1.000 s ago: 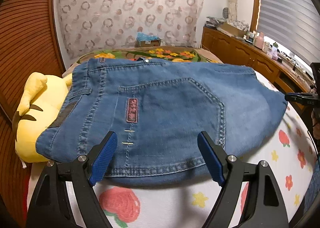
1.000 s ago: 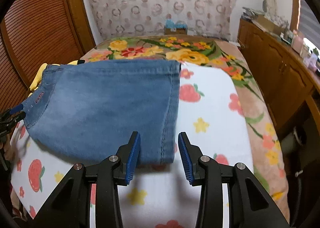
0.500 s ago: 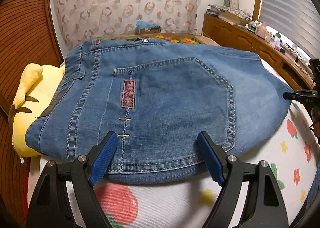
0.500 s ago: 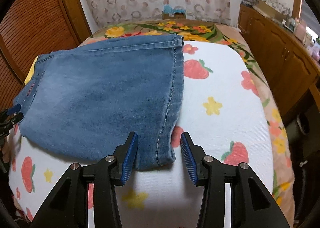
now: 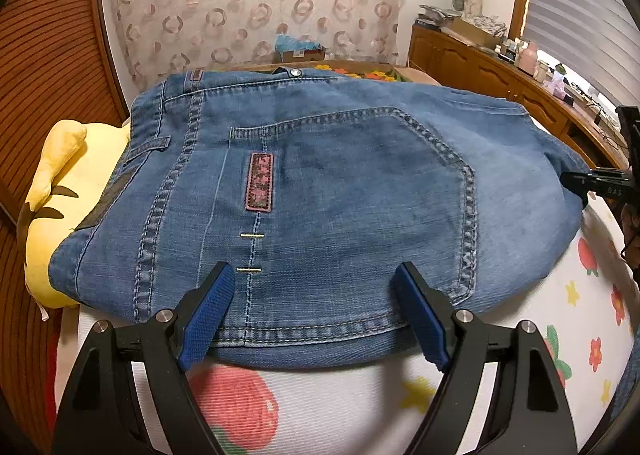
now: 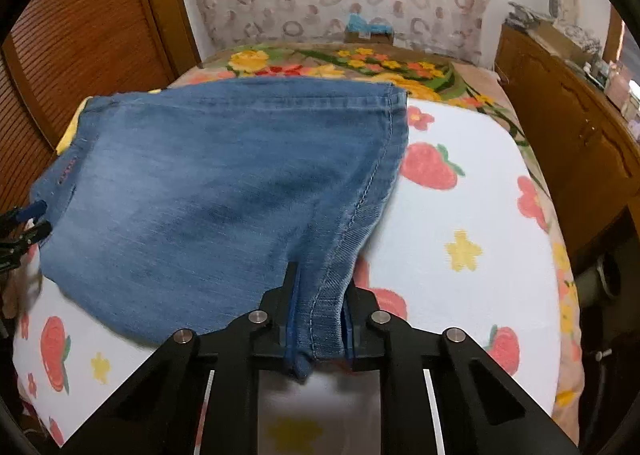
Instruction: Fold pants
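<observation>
Folded blue jeans [image 5: 340,183] lie across the strawberry-print blanket [image 5: 500,367] on the bed, back pocket and waistband up. My left gripper [image 5: 314,271] is open, its blue pads [image 5: 208,307] standing wide apart over the near edge below the pocket, with denim under the gap. In the right wrist view the leg end of the jeans [image 6: 220,183] runs toward me. My right gripper [image 6: 320,295] is closing its jaws, and both pads press on the near hem corner, which bunches up between them. The left gripper's tips [image 6: 24,223] show at the far left edge there.
A yellow plush toy [image 5: 68,183] lies under the waistband end at the left. Slatted wooden doors [image 6: 80,35] stand left of the bed, a wooden cabinet [image 6: 560,127] runs along the right. A floral blanket [image 6: 360,63] and a cardboard box [image 5: 298,51] sit at the bed's head.
My right gripper moved forward and down onto the jeans' near hem corner and its jaws came together on it, lifting the denim into a ridge. The left gripper stayed open near the pocket edge.
</observation>
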The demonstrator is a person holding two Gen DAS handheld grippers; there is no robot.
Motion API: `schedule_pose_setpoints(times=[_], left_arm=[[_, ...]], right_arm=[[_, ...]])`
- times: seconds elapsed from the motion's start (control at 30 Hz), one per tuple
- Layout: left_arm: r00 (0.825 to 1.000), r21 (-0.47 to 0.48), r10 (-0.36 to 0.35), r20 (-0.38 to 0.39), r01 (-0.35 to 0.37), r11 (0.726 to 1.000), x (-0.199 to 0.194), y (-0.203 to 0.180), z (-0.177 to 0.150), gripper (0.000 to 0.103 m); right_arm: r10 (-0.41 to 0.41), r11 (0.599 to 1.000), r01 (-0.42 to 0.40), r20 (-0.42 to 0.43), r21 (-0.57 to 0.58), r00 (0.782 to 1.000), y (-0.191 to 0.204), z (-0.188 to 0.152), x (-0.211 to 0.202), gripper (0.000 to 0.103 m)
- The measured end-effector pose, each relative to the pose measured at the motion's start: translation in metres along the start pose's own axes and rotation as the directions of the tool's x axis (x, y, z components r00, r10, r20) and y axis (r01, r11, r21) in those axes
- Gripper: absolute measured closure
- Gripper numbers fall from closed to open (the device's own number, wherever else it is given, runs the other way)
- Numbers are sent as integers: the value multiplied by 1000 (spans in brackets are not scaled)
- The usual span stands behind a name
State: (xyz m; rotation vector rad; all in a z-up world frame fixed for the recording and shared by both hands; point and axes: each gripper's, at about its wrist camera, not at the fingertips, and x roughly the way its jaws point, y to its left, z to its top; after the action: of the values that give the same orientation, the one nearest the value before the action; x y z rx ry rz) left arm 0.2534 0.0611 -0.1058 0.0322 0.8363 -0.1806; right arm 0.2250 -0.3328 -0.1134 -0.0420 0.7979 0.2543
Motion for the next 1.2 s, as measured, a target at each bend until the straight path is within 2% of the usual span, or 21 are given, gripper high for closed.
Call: schedule_pose_setpoints(times=[0.23,0.5,0.57,0.73,0.87,0.97,1.2], left_arm=[[1000,-22,-5,18,6,1000,-4,4,1,21],[998,-96,-3,64,9,995,-23,28,1,30],[997,-111,21,78,-13,994,-32,39,0,33],[987,-183,141,77,-125,975,-45,86,-1,35],[983,-248,166,83,-141,958,-49,121,-2,35],[977,-271,203,59,-180,946,-43,139,0,35],[984,-321,176,-14,-171,932,-16,159,-2,35]], right_arm=[[9,1000,-6,130,-27,992,4,-5,-23,87],[-20,999,22,72,-32,997,3,-17,-1,87],[-43,999,44,38,-31,998,2,-18,7,87],[-46,999,47,36,-25,998,4,-23,15,87],[-50,998,51,42,-24,998,2,-19,12,87],[-63,997,65,41,-36,997,5,-17,10,87],[-58,998,60,52,-32,997,4,-18,6,87]])
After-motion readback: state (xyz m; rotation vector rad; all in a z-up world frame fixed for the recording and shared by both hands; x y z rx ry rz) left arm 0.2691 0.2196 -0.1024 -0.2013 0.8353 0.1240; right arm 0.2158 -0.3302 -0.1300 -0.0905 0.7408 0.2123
